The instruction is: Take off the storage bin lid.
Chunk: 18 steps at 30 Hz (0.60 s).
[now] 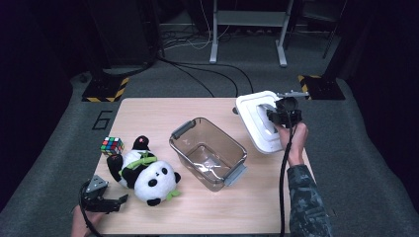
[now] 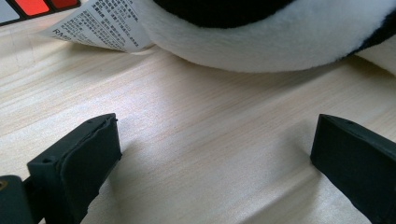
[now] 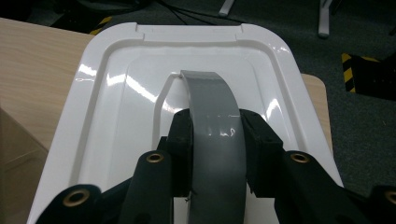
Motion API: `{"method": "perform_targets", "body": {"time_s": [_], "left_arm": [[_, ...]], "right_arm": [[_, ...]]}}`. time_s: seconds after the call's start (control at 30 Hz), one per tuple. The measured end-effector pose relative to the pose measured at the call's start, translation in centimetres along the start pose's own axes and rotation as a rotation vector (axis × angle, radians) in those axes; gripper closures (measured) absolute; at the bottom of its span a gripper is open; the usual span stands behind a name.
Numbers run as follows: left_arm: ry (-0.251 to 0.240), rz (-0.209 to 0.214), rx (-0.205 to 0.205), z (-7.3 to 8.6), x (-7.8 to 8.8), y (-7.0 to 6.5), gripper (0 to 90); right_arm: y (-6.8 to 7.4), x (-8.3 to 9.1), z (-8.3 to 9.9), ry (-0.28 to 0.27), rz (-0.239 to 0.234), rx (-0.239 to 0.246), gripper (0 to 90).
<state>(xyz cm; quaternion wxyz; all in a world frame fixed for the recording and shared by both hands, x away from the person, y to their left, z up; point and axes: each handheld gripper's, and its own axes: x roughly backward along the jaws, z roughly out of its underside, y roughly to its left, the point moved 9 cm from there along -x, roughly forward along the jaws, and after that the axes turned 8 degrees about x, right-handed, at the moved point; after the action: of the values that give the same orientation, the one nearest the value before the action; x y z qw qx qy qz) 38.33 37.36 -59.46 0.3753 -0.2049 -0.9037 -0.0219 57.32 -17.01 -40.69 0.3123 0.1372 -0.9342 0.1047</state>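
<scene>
**Q:** Wooden table [image 1: 207,217] on grey carpet; what lies where?

**A:** White lid [image 1: 252,106] at the far right corner, long axis running near to far. The right gripper [image 3: 215,135] is clamped on its grey handle [image 3: 210,100].

**Q:** And the left?

**A:** The left gripper [image 1: 118,200], jaws wide with nothing between them, rests near left beside the plush panda [image 1: 148,173].

Clear plastic bin [image 1: 208,153], grey latches at both ends, centre of frame on the counter [image 1: 163,111]. Plush panda [image 1: 144,173], green ribbon, lower left, lying on its side; printed label [image 2: 100,23]. Colour cube [image 1: 112,145] just beside it, upper left. Hazard-striped bases [image 1: 104,90] on floor beyond.
</scene>
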Motion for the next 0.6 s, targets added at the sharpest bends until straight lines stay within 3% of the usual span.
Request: {"method": "perform_targets", "body": {"time_s": [0.27, 0.6], "left_arm": [[0.000, 0.001, 0.001, 0.0, 0.0, 0.0, 1.5], [0.000, 0.001, 0.001, 0.0, 0.0, 0.0, 1.5]], "right_arm": [[-1.0, -1.4, 1.6, 0.031, 0.063, -0.033, 66.9], [-1.9, -4.3, 4.5, 0.067, 0.096, -0.093, 66.9]]}}
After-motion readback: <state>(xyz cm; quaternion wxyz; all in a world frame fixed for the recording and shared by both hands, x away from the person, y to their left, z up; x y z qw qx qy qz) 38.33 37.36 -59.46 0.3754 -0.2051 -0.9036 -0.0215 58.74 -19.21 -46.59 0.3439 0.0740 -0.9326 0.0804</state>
